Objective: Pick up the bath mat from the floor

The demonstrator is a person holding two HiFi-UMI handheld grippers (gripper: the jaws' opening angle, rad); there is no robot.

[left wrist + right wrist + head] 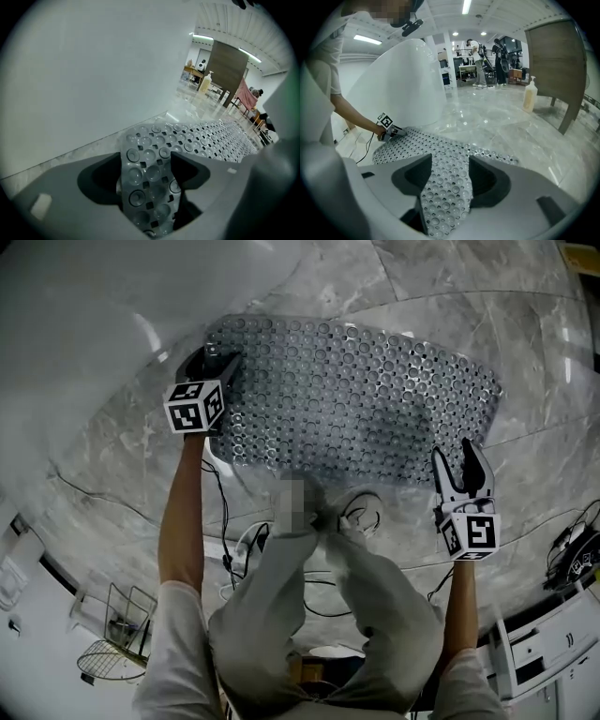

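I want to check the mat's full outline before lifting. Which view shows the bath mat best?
The head view: the whole bath mat shows, spread on the floor. The left gripper view shows only the corner clamped in the left tool; the right gripper view, a foreshortened stretch beyond the open right tool.

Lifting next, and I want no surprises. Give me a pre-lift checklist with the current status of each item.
1. Left gripper shut on the bath mat at its corner: ok.
2. Right gripper shut on the mat: not ok, jaws apart.
3. Mat between the right gripper's jaws: ok, seen in the right gripper view.
4. Nothing lying on the mat: ok.
5. Suction cups released from the floor: cannot tell.
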